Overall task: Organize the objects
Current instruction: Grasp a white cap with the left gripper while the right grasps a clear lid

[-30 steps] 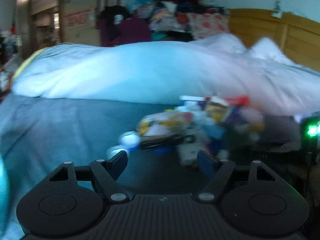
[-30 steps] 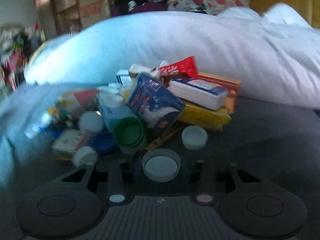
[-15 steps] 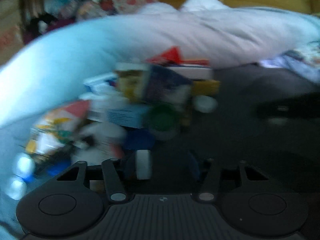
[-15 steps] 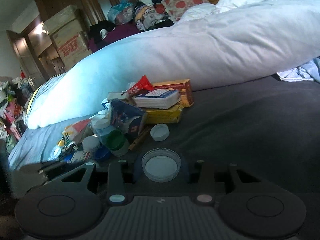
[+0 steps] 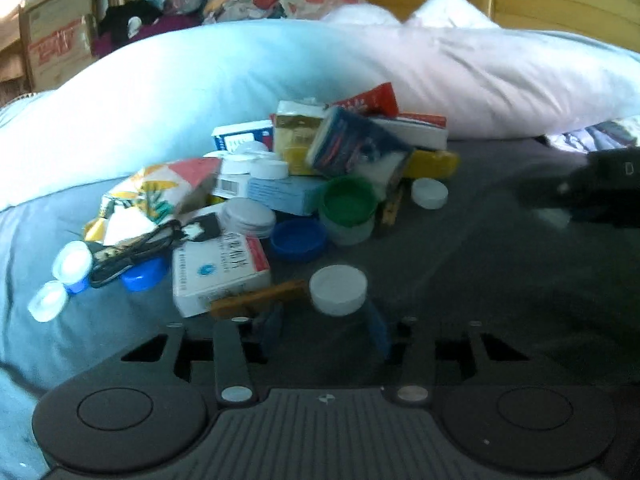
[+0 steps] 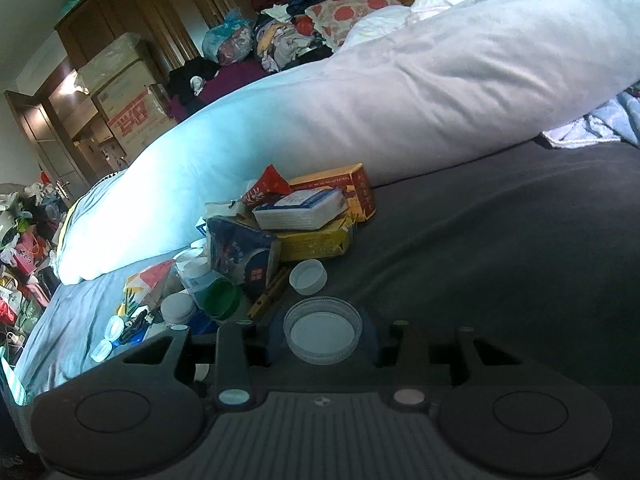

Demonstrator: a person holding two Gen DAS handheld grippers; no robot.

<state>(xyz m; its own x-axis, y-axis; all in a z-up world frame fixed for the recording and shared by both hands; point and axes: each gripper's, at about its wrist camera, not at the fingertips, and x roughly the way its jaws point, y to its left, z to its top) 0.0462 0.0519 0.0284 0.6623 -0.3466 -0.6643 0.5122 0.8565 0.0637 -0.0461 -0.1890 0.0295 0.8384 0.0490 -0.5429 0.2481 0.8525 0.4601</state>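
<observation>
**White cap lined up, clear lid already in hand**

A white cap (image 5: pixel 338 289) lies on the dark bedcover (image 5: pixel 460 272) at the near edge of the pile, just beyond the left gripper (image 5: pixel 325 330). Its blue fingers (image 5: pixel 272 326) stand moderately apart with nothing between them, the cap sitting just ahead of the gap. A wooden clothespin (image 5: pixel 256 298) lies close on the cap's left, partly against a white medicine box (image 5: pixel 220 276).

To take the cap cleanly, the approach should probably stay centred on it and favour the right, so the left finger does not catch the clothespin and drag the box. Closing low on the cap's wall would likely hold better than pinching its top.

Farther back sit a blue lid (image 5: pixel 298 238), a green lid (image 5: pixel 348 204) and stacked cartons against the pale duvet (image 5: pixel 240 72).

The right gripper (image 6: pixel 322 340) grips a clear lid (image 6: pixel 322 330), hollow side up, held away from the pile (image 6: pixel 280 240) at the near right.
</observation>
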